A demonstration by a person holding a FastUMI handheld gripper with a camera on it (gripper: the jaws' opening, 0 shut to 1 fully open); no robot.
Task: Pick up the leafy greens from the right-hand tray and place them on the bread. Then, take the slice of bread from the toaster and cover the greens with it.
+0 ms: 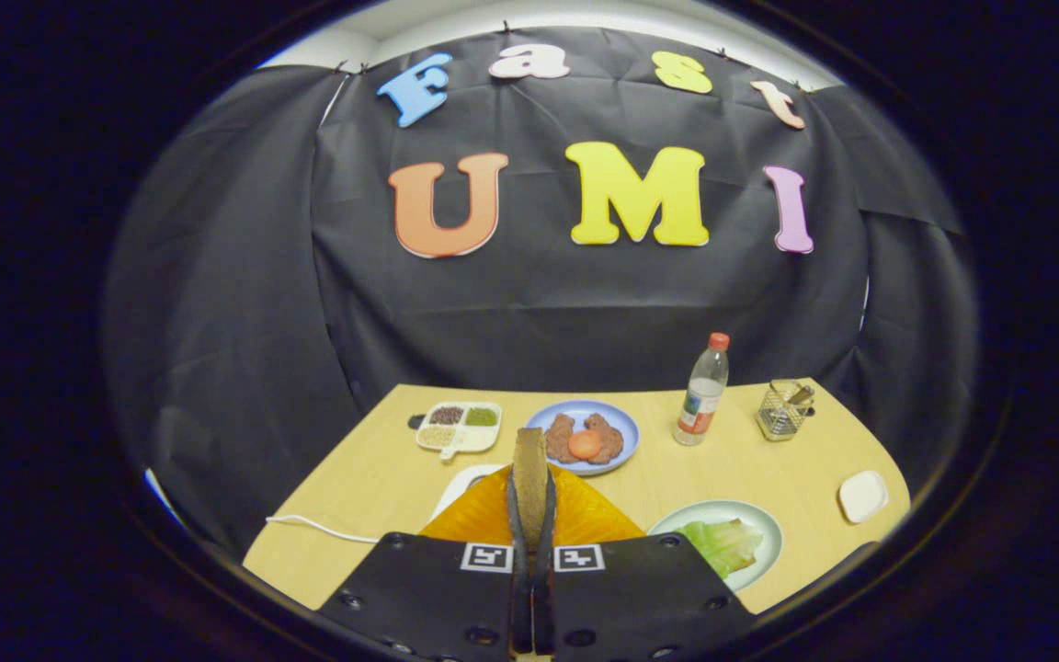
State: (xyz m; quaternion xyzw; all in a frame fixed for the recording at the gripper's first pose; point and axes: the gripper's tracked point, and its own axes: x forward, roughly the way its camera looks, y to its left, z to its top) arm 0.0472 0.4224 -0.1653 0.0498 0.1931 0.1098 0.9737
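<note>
- Gripper [530, 501] fingers are pressed together on a slice of bread [529, 464], held edge-on and upright between them, sticking up past the fingertips.
- Below and behind the held slice sits an orange, ridged thing [585, 517] that may be the toaster; I cannot tell for sure. A white shape [461, 485] shows at its left, and a white cable [318, 527] runs off across the table.
- Leafy greens [721, 544] lie on a pale green plate [759, 519] to the right of the fingers, near the table's front edge.
- Beyond the fingers stands a blue plate [621, 425] with two brown pieces and an orange round slice [585, 445] on them.
- Left of that plate is a white divided tray [458, 428] with grains.
- Farther right stand a red-capped bottle [703, 391], a clear glass cup [782, 411] and a small white dish [862, 496].
- All of it rests on a light wooden table [382, 478].
</note>
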